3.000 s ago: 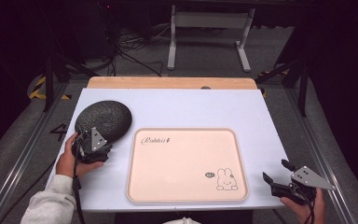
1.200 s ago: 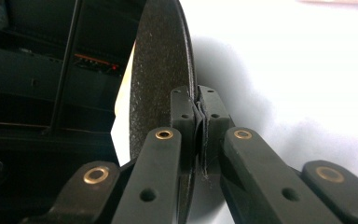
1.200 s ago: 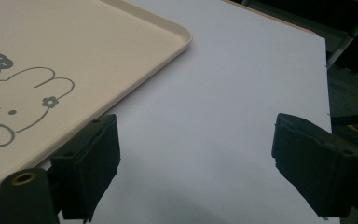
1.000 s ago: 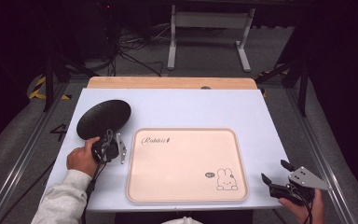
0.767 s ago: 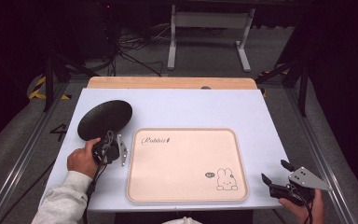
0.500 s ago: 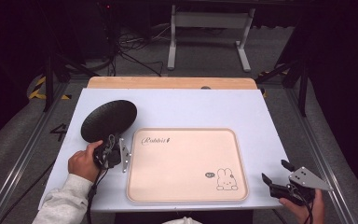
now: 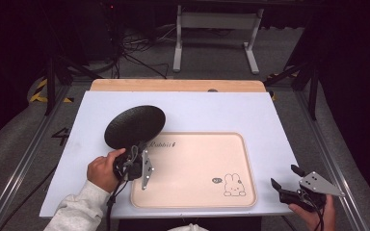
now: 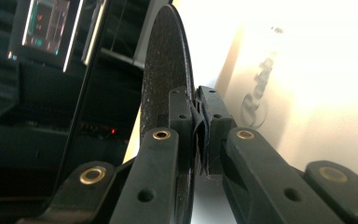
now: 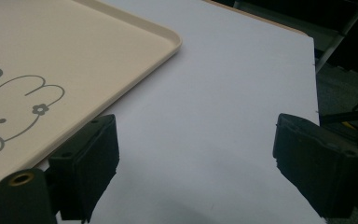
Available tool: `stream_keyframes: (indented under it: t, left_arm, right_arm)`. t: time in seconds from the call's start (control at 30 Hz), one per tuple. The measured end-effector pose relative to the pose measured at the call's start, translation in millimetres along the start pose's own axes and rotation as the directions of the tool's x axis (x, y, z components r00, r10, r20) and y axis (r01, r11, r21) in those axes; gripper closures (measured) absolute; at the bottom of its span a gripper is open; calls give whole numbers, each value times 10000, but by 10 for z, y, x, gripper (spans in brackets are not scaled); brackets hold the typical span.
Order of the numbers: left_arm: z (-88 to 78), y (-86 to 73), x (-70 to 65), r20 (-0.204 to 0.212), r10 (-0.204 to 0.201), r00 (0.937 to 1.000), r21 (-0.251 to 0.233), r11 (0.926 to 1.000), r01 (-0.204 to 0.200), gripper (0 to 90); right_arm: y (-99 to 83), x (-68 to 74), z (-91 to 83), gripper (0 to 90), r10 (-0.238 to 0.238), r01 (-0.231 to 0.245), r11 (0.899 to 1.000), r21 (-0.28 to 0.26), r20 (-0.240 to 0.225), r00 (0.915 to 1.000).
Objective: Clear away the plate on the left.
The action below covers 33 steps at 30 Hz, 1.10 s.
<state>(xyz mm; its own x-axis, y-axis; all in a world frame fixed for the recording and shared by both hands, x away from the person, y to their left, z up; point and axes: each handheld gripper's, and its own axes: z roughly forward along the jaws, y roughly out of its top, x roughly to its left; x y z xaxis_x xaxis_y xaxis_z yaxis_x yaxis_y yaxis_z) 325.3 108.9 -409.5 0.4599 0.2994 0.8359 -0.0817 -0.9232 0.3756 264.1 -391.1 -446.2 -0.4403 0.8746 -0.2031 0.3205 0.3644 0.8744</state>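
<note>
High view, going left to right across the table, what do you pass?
Person's left hand → left tool, shut on the rim of the round black textured plate → cream rectangular plastic tray with a rabbit drawing → right tool, open, at the table's right edge.

Right gripper [image 9: 193, 163]: two black jaws rise from the bottom edge, standing wide apart — nothing between them.
Left-hand jaw: its tip overlaps the near edge of the tray.
Right-hand jaw: sits over the table's far side edge, dark floor behind it.
Tray [image 9: 121, 60]: cream, raised rounded rim, one corner pointing up the frame — lies flat on the table.
Tray print: grey line-drawn rabbit [image 9: 14, 109] with a small flower by its ear, cut off at the frame's left.
Table [image 9: 223, 102]: pale white sheet, bare between the jaws; a wooden strip shows along its top edge.
</note>
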Motion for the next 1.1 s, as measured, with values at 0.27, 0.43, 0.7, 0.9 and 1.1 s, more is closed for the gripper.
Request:
stream_keyframes:
  t: [0.27,0.43,0.7,0.9,1.1]
  left_arm:
    - [-135,298,-138,310,543,9980,-755,9958,-518,853]
    - [-160,422,-210,528,712,9961,-1123,9916,-649,847]
    - [-243,595,-289,695,1045,9921,-1702,9812,-915,840]
    - [-310,739,-388,952,1337,9864,-2099,9714,-1114,838]
    - [-314,867,-495,1258,1709,9772,-2510,9585,-1353,836]
  right_arm:
    - [-2,-7,-4,151,48,-48,10000,-19,17,10000]
    - [-7,-8,0,151,29,-30,10000,21,44,10000]
    - [-8,-14,-3,151,67,-67,10000,9,60,10000]
    - [-10,-18,-2,151,74,-74,10000,-11,51,10000]
    - [-14,-19,4,151,92,-92,10000,29,28,10000]
